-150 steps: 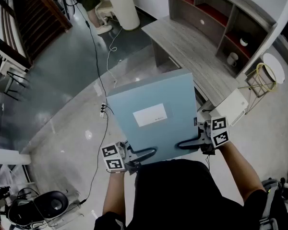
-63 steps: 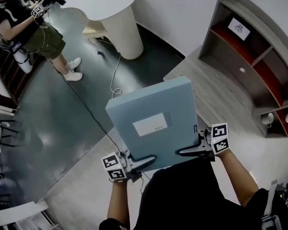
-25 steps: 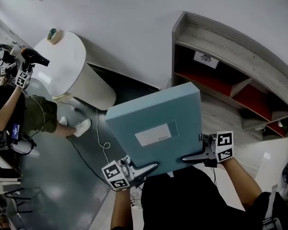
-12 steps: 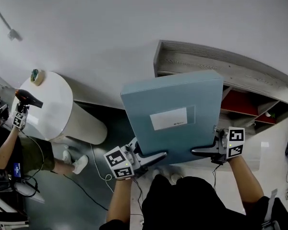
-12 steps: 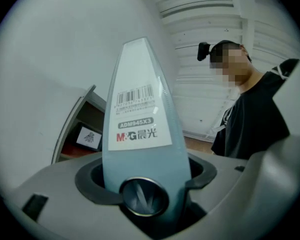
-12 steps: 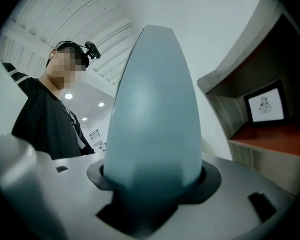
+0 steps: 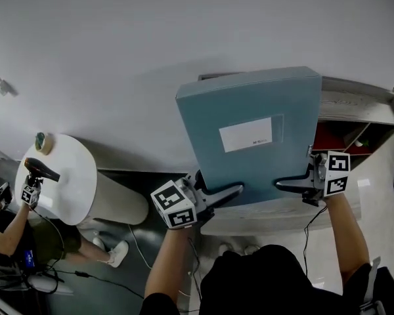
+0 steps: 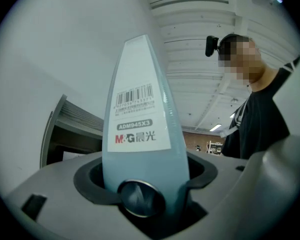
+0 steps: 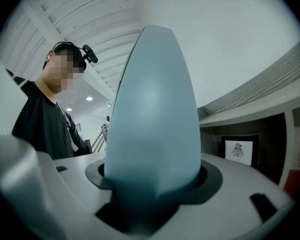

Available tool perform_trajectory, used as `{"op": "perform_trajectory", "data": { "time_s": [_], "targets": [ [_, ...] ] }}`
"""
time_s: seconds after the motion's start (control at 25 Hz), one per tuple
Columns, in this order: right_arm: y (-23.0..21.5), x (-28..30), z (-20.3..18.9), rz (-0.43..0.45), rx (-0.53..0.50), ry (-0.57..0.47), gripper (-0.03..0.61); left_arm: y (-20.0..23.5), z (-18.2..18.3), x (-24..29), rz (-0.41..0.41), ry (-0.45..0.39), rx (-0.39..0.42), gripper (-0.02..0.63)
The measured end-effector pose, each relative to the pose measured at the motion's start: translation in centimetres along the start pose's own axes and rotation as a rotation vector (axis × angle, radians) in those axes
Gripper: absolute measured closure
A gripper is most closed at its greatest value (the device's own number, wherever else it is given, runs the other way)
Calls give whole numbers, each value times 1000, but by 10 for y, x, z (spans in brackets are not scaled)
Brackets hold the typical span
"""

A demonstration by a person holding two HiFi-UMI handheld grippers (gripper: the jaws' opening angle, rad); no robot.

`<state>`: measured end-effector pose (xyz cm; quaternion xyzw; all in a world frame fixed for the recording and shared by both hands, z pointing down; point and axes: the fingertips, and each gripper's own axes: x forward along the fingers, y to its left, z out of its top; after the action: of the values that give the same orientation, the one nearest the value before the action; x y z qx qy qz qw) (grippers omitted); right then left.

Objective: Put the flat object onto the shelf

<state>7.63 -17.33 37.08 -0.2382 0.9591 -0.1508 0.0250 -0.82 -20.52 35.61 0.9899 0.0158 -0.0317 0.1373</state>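
Note:
I hold a flat light-blue file box by its near edge, raised in front of the top of the grey wooden shelf. My left gripper grips the box's lower left corner and my right gripper its lower right. In the left gripper view the box spine, with a barcode label, sits wedged in the left gripper. In the right gripper view the box fills the right gripper. Both sets of jaws are opening slightly with the box still between them.
The shelf's top board runs to the right, with a small framed picture in the compartment below it. A white wall stands behind. At lower left are a round white table, a hairdryer and another person.
The box has gone up and to the right with both grippers, from in front of the shelf compartments to level with the shelf's top. The view has tilted up toward the wall.

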Motion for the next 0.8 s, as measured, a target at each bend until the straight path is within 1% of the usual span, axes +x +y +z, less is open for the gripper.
{"op": "perform_trajectory", "data": {
  "time_s": [0.2, 0.28, 0.4, 0.48, 0.56, 0.72, 0.8],
  "targets": [
    [5, 7, 13, -84, -56, -9, 255, 2, 16, -3, -32, 27, 73, 276],
    [4, 4, 19, -120, -81, -13, 253, 4, 20, 1, -43, 49, 80, 273],
    [-8, -8, 35, -166, -100, -21, 253, 15, 32, 22, -52, 88, 75, 267],
    [-17, -7, 49, -182, -105, -27, 252, 25, 47, 28, -59, 102, 83, 265],
    [-23, 5, 61, -195, -112, -28, 252, 36, 60, 22, -63, 112, 96, 264],
    [-32, 16, 65, -201, -88, -11, 247, 49, 65, 16, -25, 127, 79, 256],
    [-43, 14, 74, -210, -89, -14, 244, 58, 73, 23, -15, 132, 88, 253]
  ]
}}
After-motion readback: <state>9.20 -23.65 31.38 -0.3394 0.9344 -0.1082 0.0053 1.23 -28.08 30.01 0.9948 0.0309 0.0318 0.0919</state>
